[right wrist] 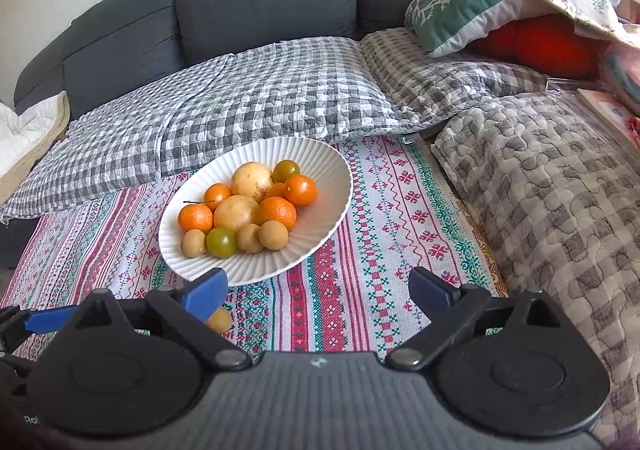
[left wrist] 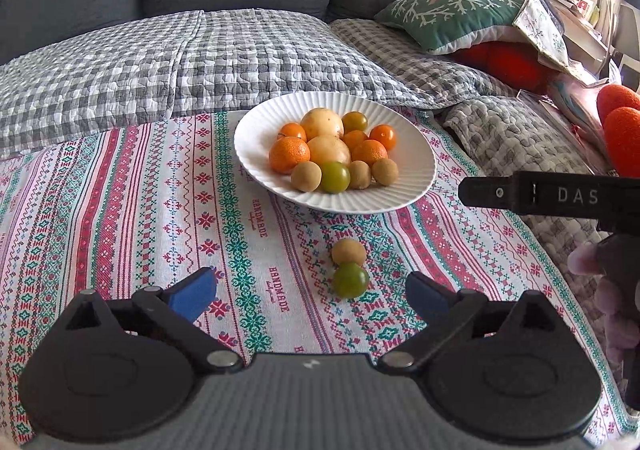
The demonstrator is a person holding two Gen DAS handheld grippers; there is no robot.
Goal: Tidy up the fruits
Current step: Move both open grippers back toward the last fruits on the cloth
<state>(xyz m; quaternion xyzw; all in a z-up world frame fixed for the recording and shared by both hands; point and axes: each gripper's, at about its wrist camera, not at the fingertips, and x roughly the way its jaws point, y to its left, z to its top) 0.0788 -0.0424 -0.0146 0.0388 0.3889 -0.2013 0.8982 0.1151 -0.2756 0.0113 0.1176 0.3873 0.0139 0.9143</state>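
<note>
Both tools stand spread with nothing between their blue pads: the left tool [left wrist: 310,292] hangs low in its frame, just short of two loose fruits on the patterned woven cloth [left wrist: 132,209], a small tan round fruit [left wrist: 349,251] touching a green round fruit [left wrist: 351,280]. The right tool [right wrist: 316,288] sits at lower centre of its view, before the white ribbed plate [right wrist: 320,157] piled with fruit. To do this well, centre the left pads on the nearer green fruit, close gently so it doesn't roll or nudge its neighbour, then set it in the plate's bare right side.
</note>
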